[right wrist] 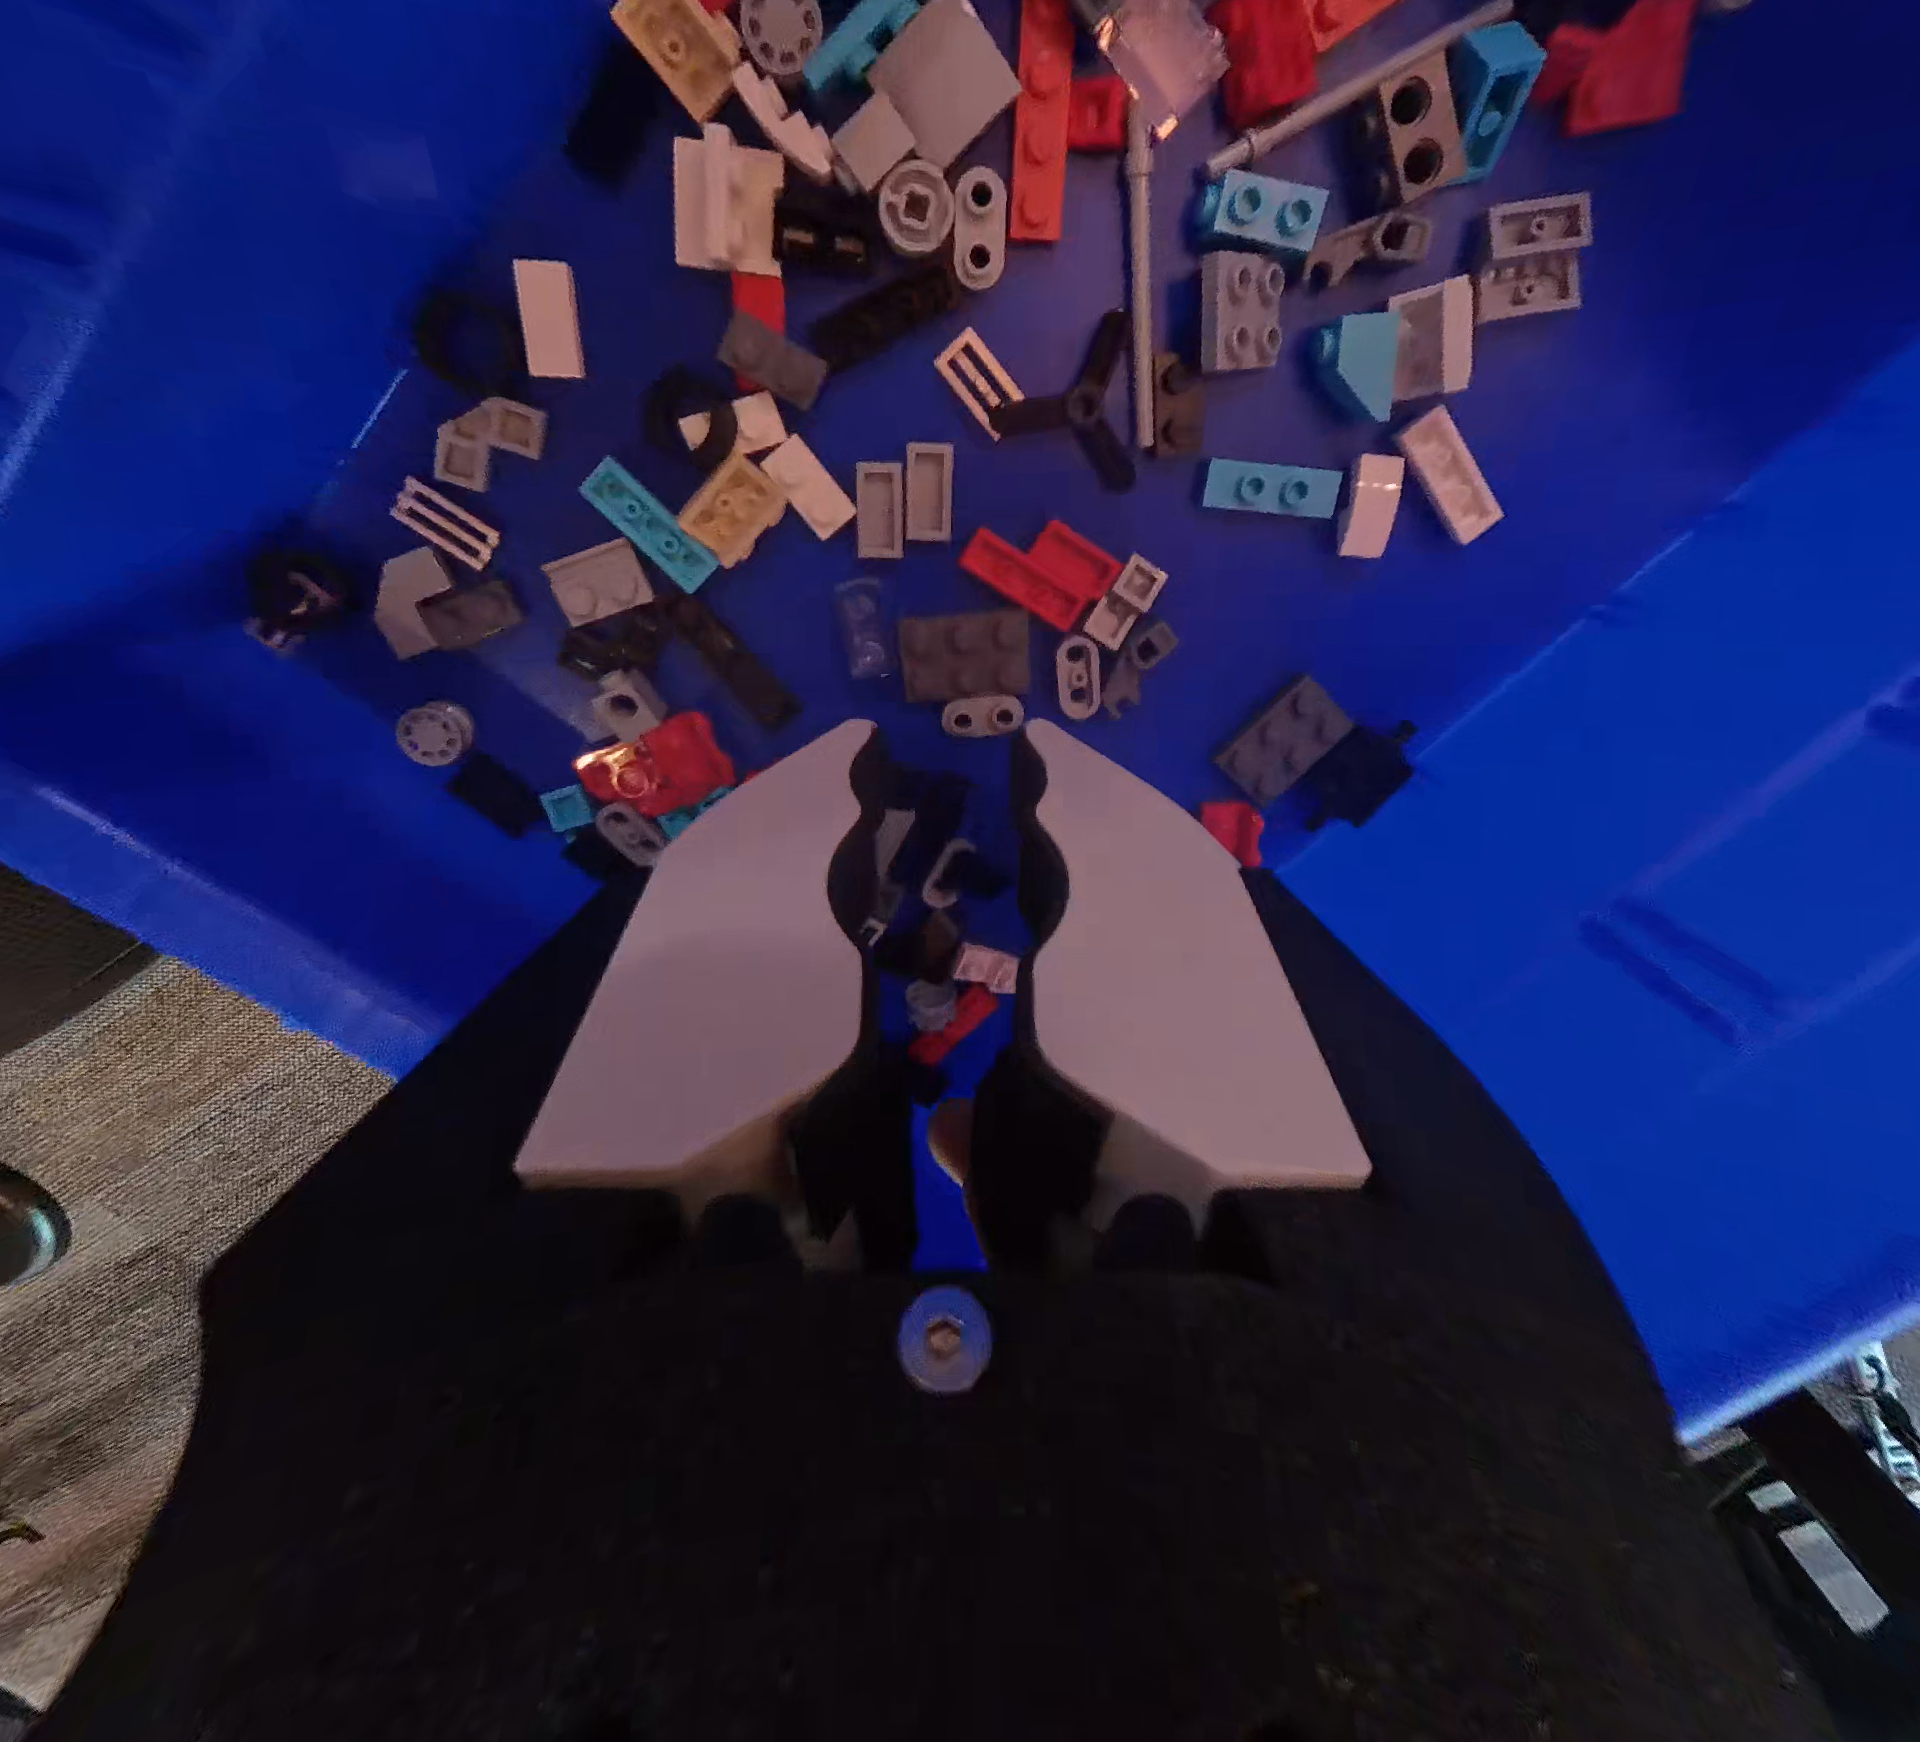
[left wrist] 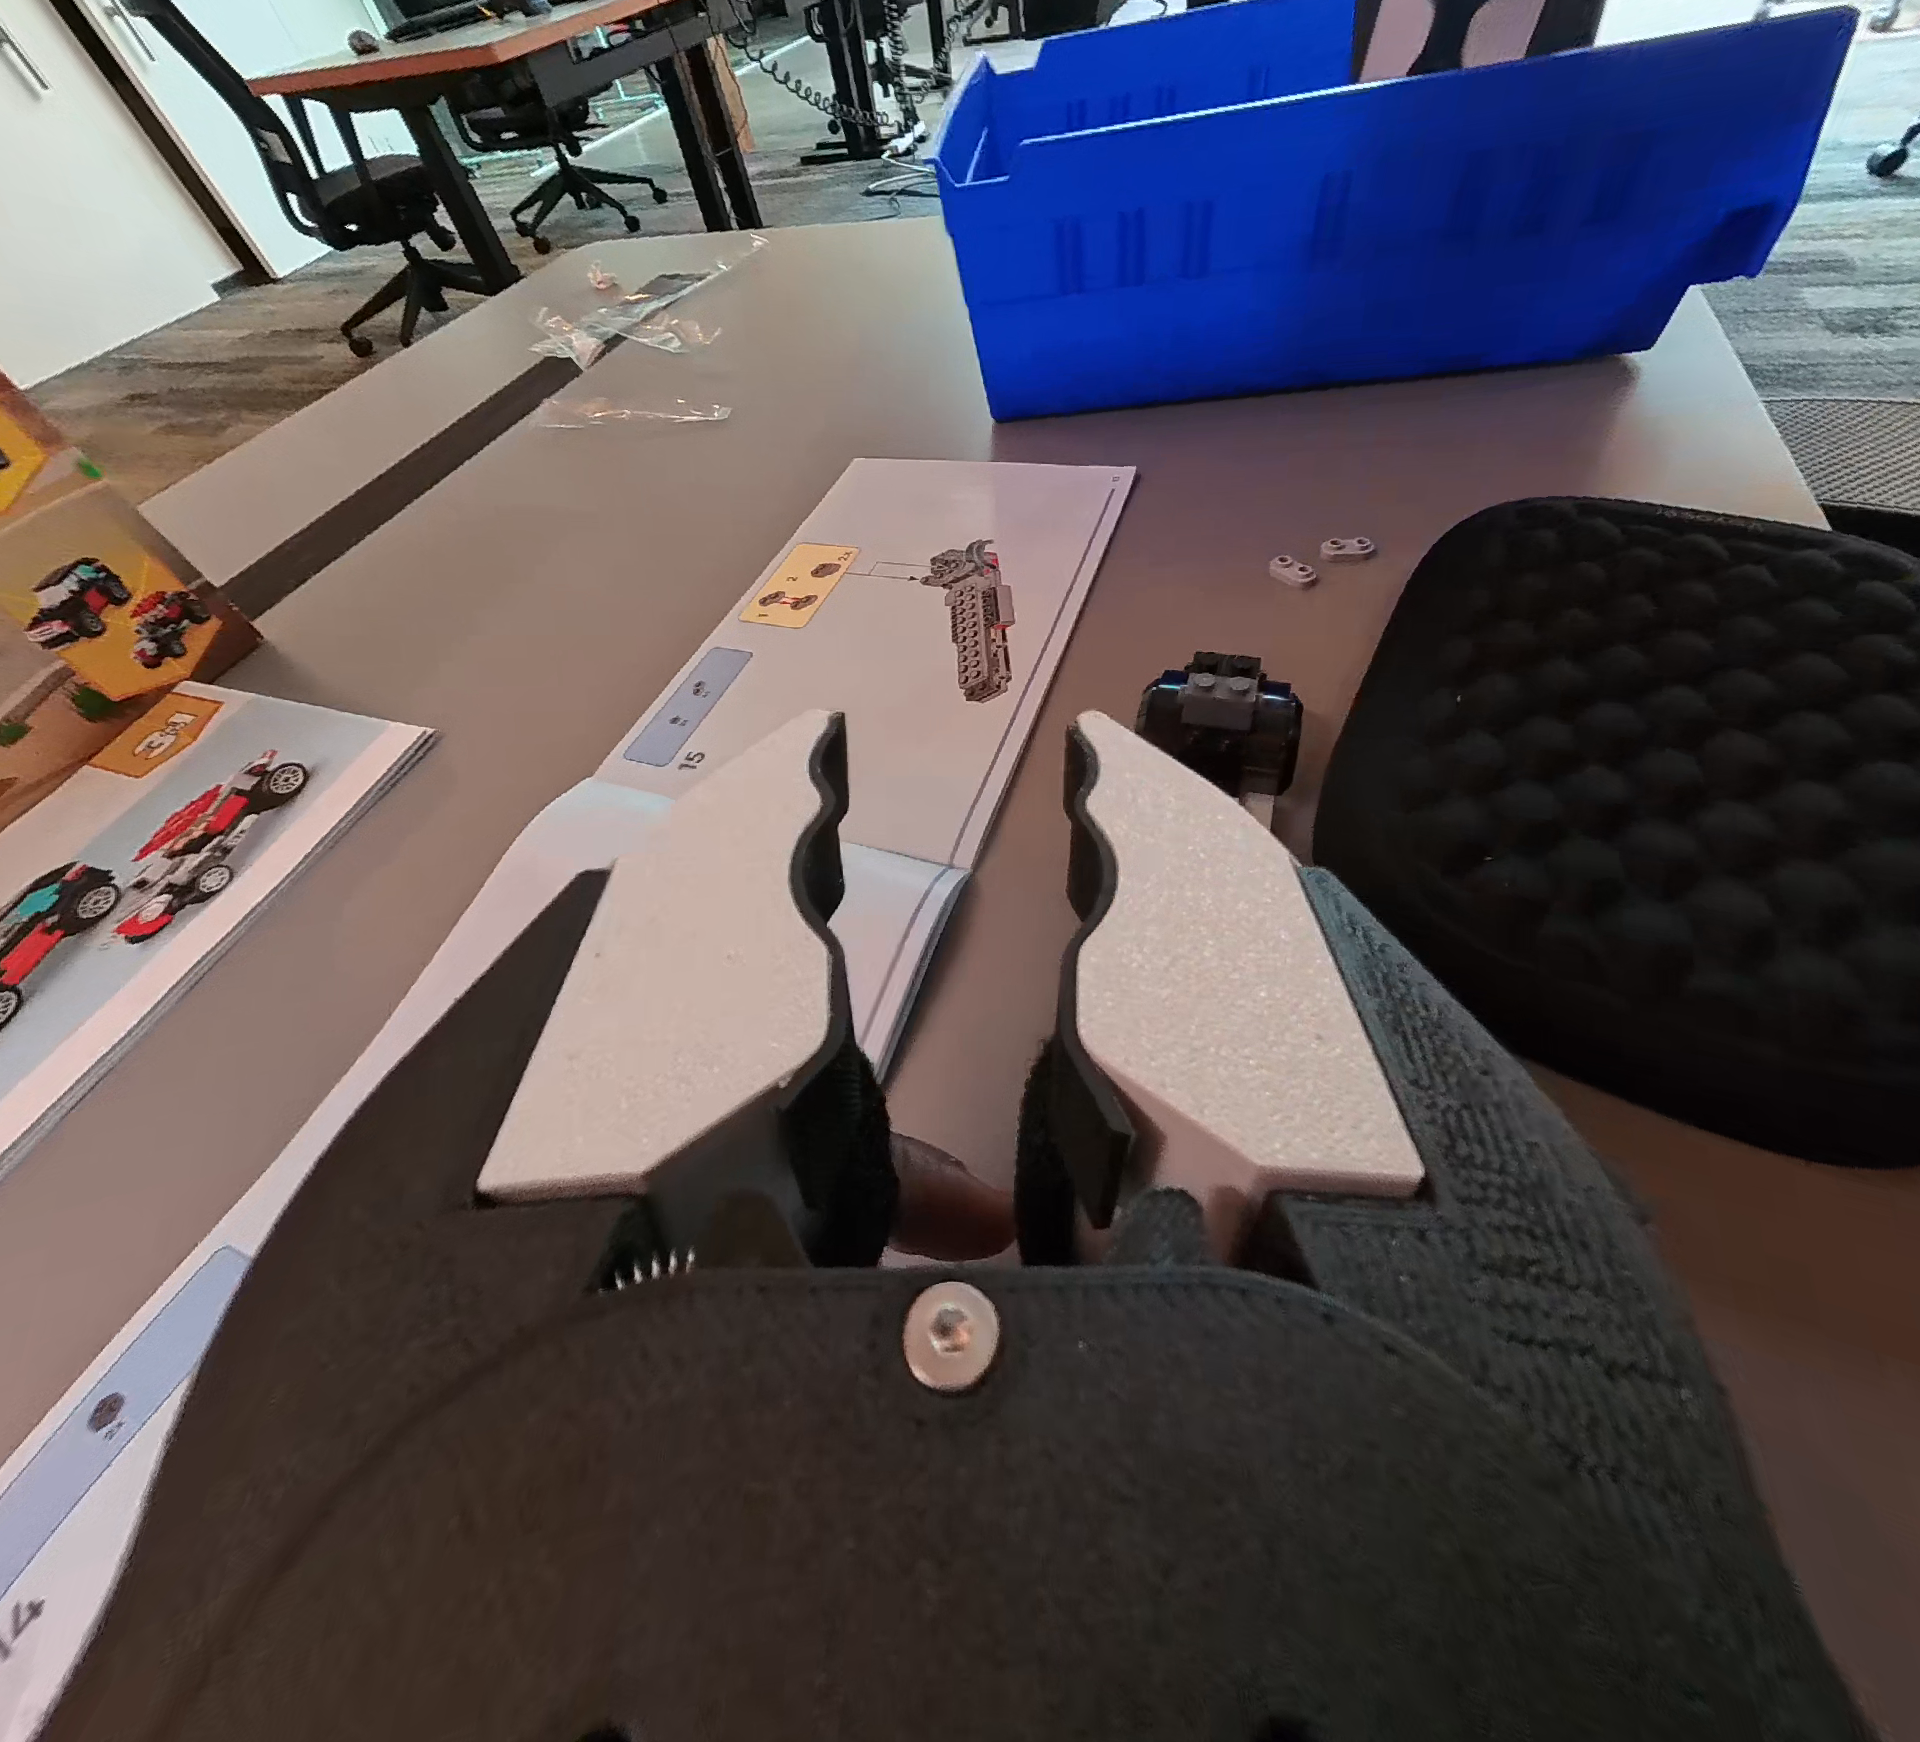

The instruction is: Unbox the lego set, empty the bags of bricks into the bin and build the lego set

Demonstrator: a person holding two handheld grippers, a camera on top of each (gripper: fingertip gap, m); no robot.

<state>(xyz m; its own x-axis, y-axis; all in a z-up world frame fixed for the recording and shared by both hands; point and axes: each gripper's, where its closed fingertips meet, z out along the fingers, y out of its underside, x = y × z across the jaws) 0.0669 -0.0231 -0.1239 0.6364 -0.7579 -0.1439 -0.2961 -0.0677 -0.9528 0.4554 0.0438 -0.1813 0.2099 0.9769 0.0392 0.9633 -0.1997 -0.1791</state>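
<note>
My left gripper [left wrist: 956, 736] is open and empty, low over the open instruction booklet [left wrist: 935, 612] on the grey table. A small dark partly built model [left wrist: 1221, 721] with a grey plate on top stands just right of its right finger. Two small grey plates [left wrist: 1320, 558] lie beyond it. The blue bin [left wrist: 1351, 258] stands at the far side of the table. My right gripper [right wrist: 948, 736] is open and empty inside the bin [right wrist: 260, 186], above many loose bricks [right wrist: 966, 653] in red, grey, black, white and light blue. A grey two-hole piece [right wrist: 982, 716] lies just past its tips.
A black dimpled cushion [left wrist: 1642, 809] lies at the right. A second booklet [left wrist: 156, 882] and the set's box [left wrist: 94, 612] are at the left. Empty clear bags [left wrist: 623, 331] lie at the table's far side. Office desks and chairs stand behind. There is about 40 cm between the tips of the two grippers.
</note>
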